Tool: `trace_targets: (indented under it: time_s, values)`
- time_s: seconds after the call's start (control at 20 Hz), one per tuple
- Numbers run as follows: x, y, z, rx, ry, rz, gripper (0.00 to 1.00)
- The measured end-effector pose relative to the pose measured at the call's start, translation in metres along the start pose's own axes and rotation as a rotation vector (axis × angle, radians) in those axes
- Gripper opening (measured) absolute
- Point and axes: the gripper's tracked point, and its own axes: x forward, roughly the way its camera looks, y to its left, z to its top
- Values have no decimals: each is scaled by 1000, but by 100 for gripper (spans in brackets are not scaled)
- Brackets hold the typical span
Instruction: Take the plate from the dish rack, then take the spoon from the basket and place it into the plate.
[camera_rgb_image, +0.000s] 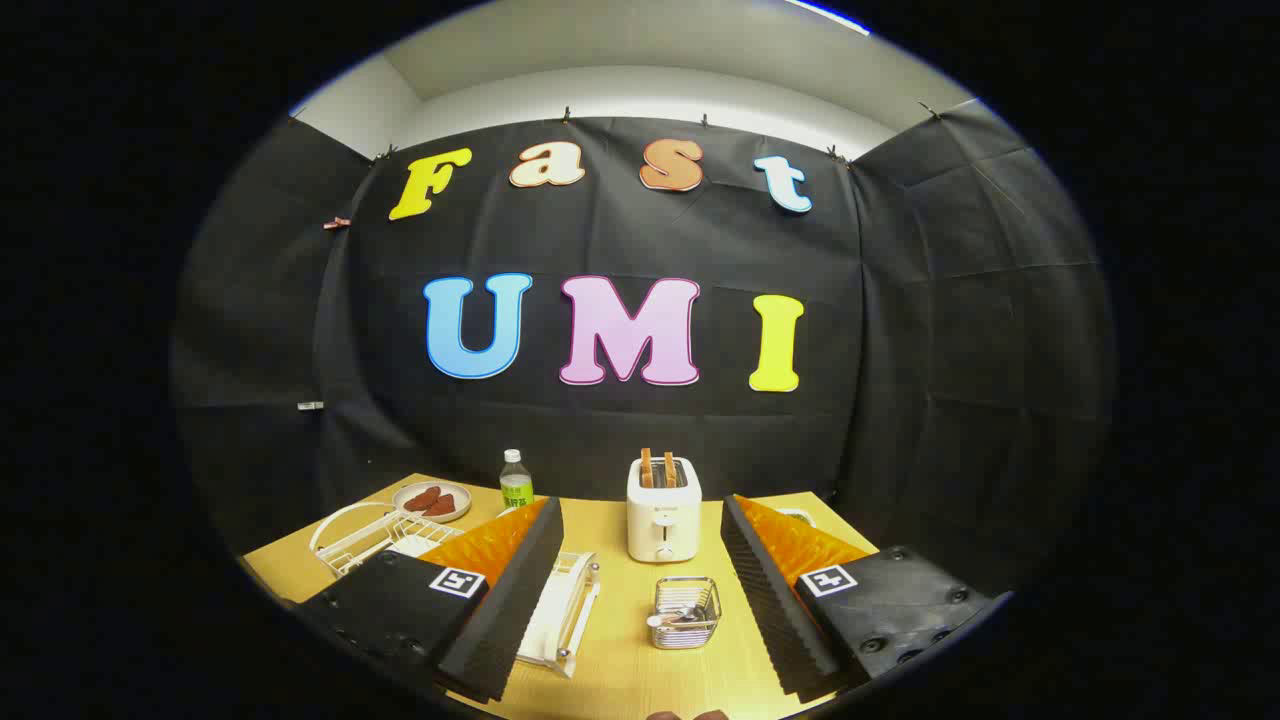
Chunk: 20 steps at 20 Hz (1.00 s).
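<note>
Jaws wide, empty; gripper (640, 600) above table (610, 675). Rack (560, 605) with plate at 10 o'clock of fingertips, part hidden behind left finger. Basket (686, 612) with spoon (672, 619) dead ahead between fingers. Toaster (663, 520) at 12 o'clock beyond. Risk: plate slipping edge-on; rack wires snagging finger.

A white toaster (663, 508) with two slices standing in its slots sits at the far middle of the wooden bench (620, 640). Left of it stands a clear bottle (515, 481), and farther left lies a small dish (432, 501) holding reddish-brown pieces.
</note>
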Motion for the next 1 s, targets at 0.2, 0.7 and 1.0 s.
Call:
trace_targets:
  time_s: [0.2,0.7,1.0]
  values:
    - [1,-3,-1,-2,1,-4,98]
    - [4,11,-6,-42,7,29,98]
    - [5,11,-13,-23,27,11,98]
